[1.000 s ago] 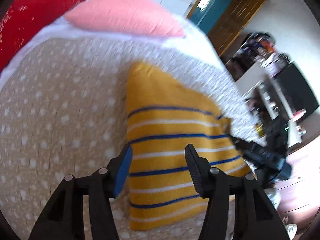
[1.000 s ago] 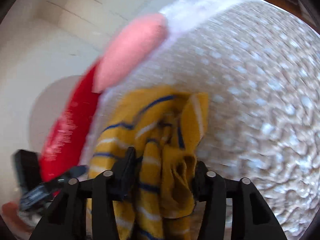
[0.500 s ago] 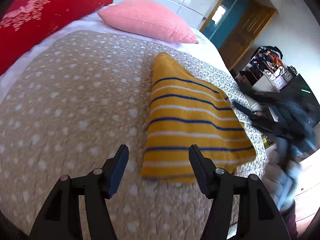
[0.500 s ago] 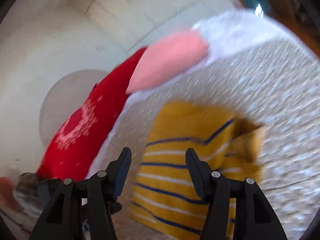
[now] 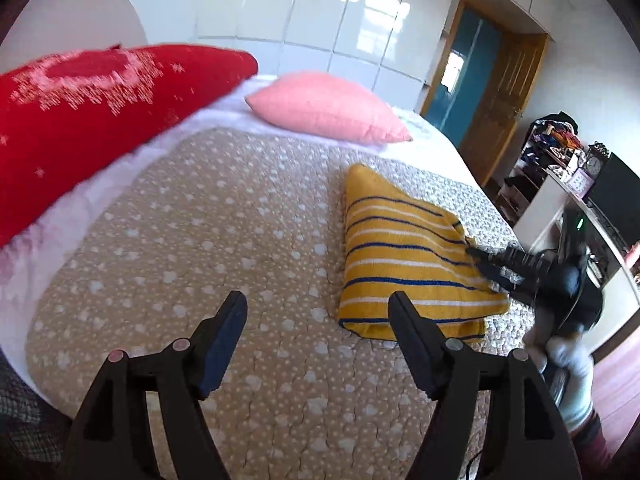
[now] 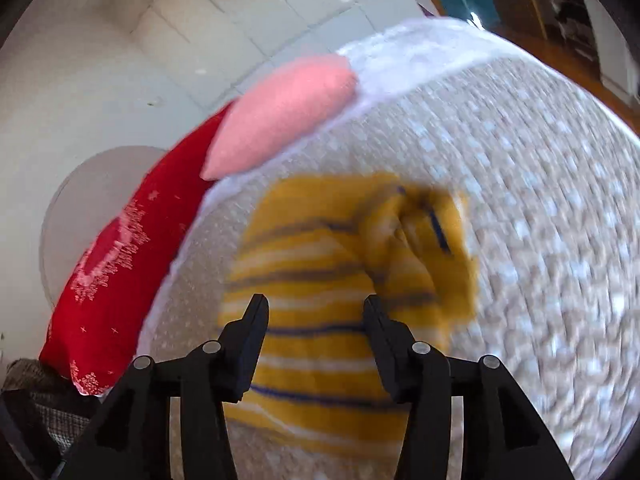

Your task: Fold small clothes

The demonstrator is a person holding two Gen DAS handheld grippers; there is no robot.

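The yellow knitted garment with blue and white stripes [image 5: 404,264] lies folded on the beige spotted quilt [image 5: 208,248] of the bed, below the pink pillow [image 5: 328,108] and well apart from the red embroidered cushion [image 5: 88,92]. It looks soft, light and limp; a bunched flap shows at its far corner in the right wrist view. Best taken at a corner or hem, pinching all layers together. The left gripper [image 5: 316,312] hovers level above the quilt beside the garment, jaws wide apart and empty. The right gripper [image 6: 316,312] is angled down over the garment, jaws parted, holding nothing.
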